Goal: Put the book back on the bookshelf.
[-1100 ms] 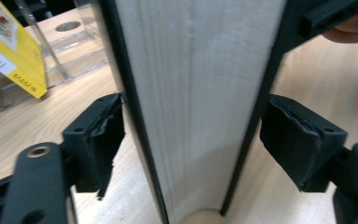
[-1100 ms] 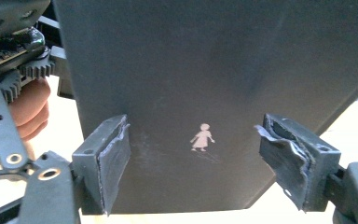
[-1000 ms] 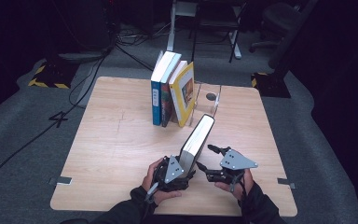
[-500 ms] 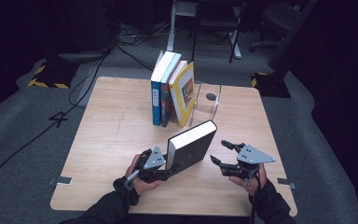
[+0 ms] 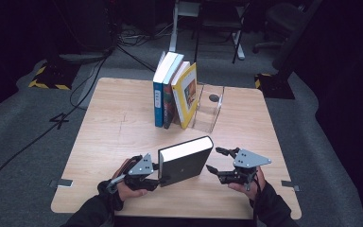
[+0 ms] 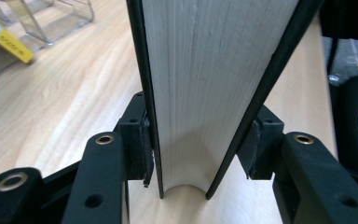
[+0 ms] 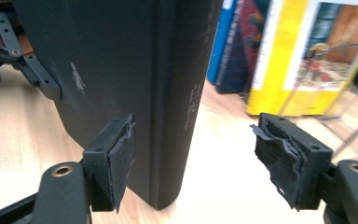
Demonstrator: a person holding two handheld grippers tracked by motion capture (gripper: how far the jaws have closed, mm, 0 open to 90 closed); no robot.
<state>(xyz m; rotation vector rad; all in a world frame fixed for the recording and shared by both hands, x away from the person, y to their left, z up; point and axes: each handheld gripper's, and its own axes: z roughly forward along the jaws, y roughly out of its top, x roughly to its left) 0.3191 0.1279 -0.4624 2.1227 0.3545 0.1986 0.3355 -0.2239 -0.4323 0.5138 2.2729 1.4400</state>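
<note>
Thick black hardcover book [image 5: 185, 161], matte cover, pale cream page block with fine lines, standing on its edge on the light wooden table [image 5: 113, 123], near the front side, between the two grippers. Rounded spine turned toward the right gripper [image 5: 220, 161], with faint lettering along it. Pinched at the left end by the left gripper [image 5: 158, 173]: black rubber-faced pads pressed flat on both covers, page edge between them. Just closed in on this book a moment ago.

Right gripper just beside the spine end, spread apart, with worn, torn foam on its pads [image 7: 279, 154]; one pad close to the cover, whether touching, cannot tell; the other well away from it. Nothing pinched there.

Left hand [image 5: 127, 182] low at the table, forearm in a dark sleeve coming from the bottom edge, gripper pointing level toward the right. Right hand [image 5: 250, 182] mirrored, gripper level, pointing left.

Farther back, a leaning row of books [image 5: 175, 92], blue, dark and yellow glossy covers, resting against a clear plastic bookend [image 5: 209, 111].
</note>
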